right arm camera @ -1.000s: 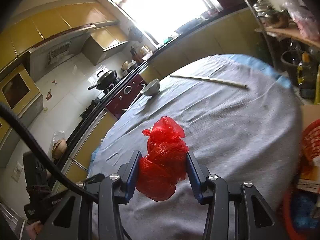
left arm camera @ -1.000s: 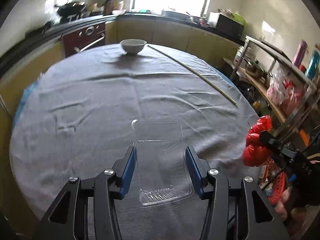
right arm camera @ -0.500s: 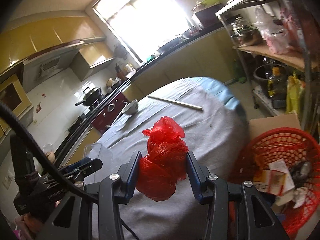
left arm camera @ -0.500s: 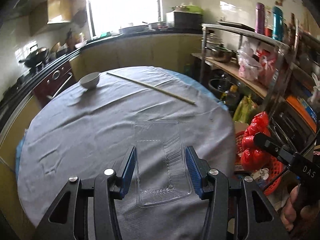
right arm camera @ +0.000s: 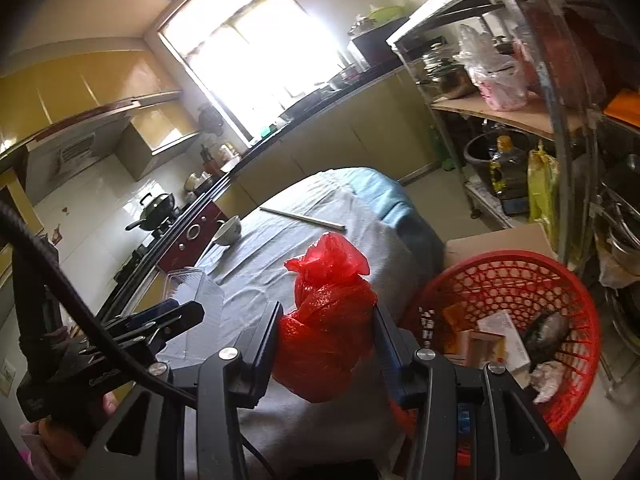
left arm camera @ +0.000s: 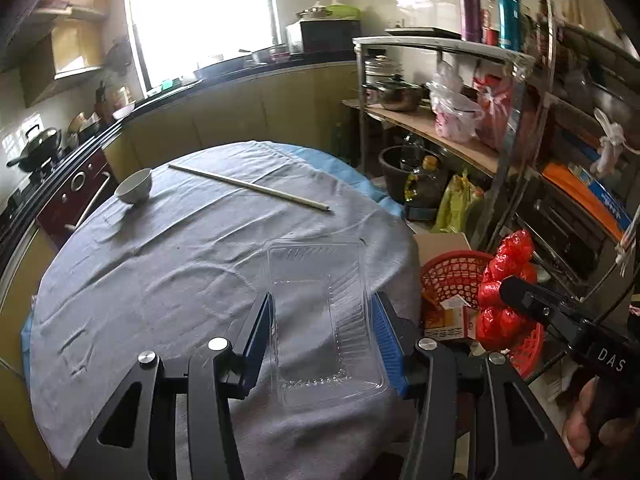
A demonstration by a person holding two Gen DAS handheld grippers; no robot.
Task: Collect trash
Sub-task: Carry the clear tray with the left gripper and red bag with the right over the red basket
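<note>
red bag [right arm camera: 326, 320] clamped in right tongs [right arm camera: 326, 344]; left tongs [left arm camera: 322, 336] grip clear tray [left arm camera: 320, 316].

Between the left gripper's [left arm camera: 322, 332] ribbed blue pads sat a clear plastic tray [left arm camera: 320, 320], glossy and ridged along its ends. The right gripper [right arm camera: 326, 340], matt black with bright metal screws, clamped a crinkled red plastic bag [right arm camera: 326, 320], thin and shiny. Beneath both lay a grey tablecloth [left arm camera: 160, 272], matt and wrinkled. Right of the tongs stood a red plastic mesh basket [right arm camera: 572, 280] holding printed cardboard and crumpled paper.
</note>
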